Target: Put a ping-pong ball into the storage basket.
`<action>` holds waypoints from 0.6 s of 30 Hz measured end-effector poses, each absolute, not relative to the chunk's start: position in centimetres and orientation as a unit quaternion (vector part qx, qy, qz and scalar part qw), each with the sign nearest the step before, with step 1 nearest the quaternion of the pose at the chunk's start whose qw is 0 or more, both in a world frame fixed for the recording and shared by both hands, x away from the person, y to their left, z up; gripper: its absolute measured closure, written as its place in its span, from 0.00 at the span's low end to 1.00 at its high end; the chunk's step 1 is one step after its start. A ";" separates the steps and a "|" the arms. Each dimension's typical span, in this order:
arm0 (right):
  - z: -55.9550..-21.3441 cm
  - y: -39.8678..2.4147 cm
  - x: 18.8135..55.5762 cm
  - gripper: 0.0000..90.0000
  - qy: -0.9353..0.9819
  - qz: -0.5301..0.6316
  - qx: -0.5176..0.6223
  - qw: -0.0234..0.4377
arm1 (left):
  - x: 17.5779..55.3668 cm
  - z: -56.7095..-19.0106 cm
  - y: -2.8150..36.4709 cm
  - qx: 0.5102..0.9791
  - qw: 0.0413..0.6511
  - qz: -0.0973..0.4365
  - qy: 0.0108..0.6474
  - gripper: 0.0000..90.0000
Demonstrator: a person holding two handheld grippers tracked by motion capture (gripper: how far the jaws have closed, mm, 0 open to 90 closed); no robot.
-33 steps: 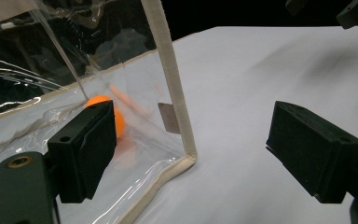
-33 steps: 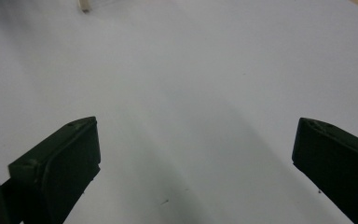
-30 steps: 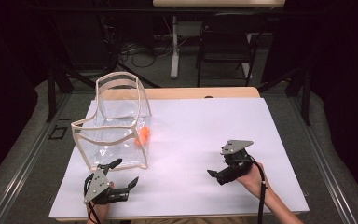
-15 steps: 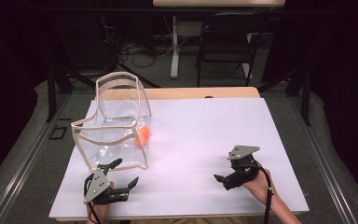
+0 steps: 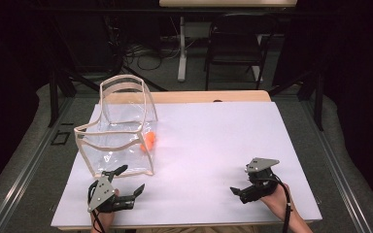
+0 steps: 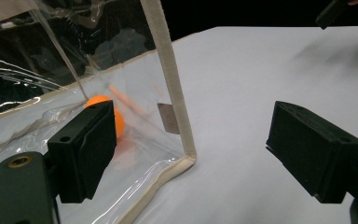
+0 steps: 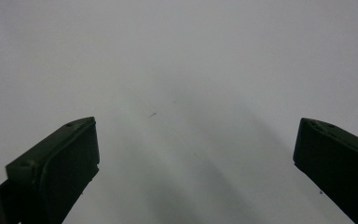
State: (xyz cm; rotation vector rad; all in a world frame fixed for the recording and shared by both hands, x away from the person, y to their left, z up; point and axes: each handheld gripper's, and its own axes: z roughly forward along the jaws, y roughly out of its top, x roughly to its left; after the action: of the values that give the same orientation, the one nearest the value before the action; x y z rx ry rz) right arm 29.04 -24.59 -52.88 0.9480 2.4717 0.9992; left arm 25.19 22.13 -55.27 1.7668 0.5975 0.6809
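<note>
Black and spread wide, the left tongs (image 5: 132, 180) rest low on the white tabletop (image 5: 213, 145) at its near left corner, grasping nothing. In the left gripper view their jaws stand on either side of the near right corner of a clear plastic pouch with cream fabric edging (image 6: 177, 93): one jaw lies in front of the transparent wall, the other sits apart over bare white surface. Neither pad can be seen pressing the plastic. Behind that wall, just beyond the left jaw, lies a small orange ball (image 6: 103, 108) on the pouch's floor.

The right tongs (image 5: 239, 190) sit at the near right of the tabletop, well apart from the pouch, held by a hand (image 5: 278, 203) that comes in from the bottom edge. In the right gripper view their jaws are released and wide, with bare white surface between them.

From the high view, the pouch (image 5: 119, 128) stands upright on the left half of the tabletop, its mouth open, with the orange ball (image 5: 149, 141) against its right-hand wall.
</note>
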 end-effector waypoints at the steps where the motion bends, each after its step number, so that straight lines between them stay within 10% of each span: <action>1: -53.0 -24.7 29.0 0.00 0.862 0.349 0.331 0.157 | 25.2 -55.3 22.1 0.745 0.546 0.287 0.252 0.17; 18: -53.7 -26.4 27.9 0.00 0.843 0.367 0.352 0.175 | 25.2 -55.4 22.1 0.745 0.546 0.287 0.254 0.17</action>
State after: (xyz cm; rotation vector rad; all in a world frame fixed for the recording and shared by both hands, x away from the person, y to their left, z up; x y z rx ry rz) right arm 27.92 -26.39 -53.70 0.9963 2.3901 1.0396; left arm 25.18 22.12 -55.37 1.7670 0.6023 0.6798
